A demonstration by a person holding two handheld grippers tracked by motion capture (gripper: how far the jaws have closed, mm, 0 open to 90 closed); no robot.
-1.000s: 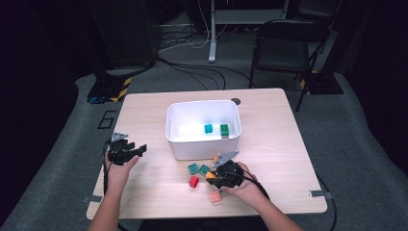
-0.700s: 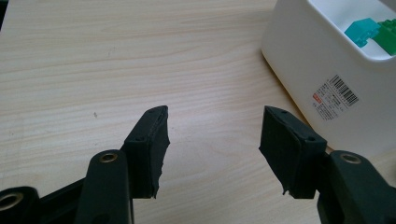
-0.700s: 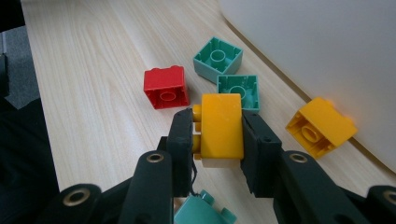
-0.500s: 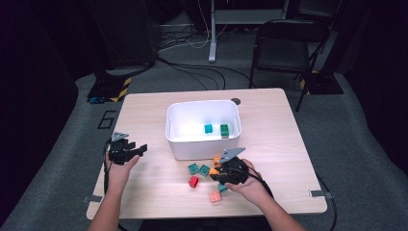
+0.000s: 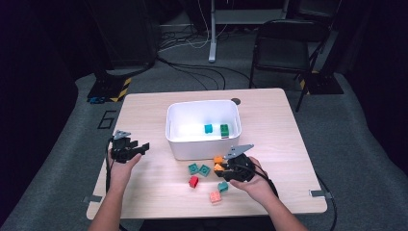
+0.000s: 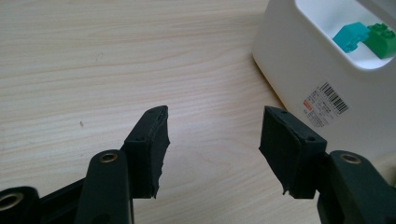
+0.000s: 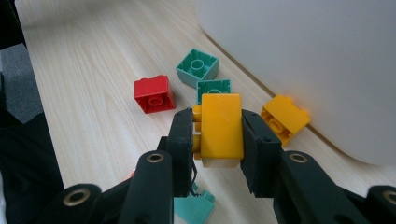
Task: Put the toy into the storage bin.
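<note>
With our right gripper (image 7: pixel 217 135) clamped on the orange brick (image 7: pixel 222 126) just above the table beside the white bin (image 5: pixel 202 144) and our left gripper (image 6: pixel 212 140) standing apart and empty, we risk clipping the bin's wall and knocking the brick loose.

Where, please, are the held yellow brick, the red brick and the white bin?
yellow brick (image 7: pixel 222 126), right gripper view, its smooth top face between the jaws.
red brick (image 7: pixel 154 94), right gripper view, its upper face.
white bin (image 5: pixel 202 144), high view, its near outer wall.
</note>
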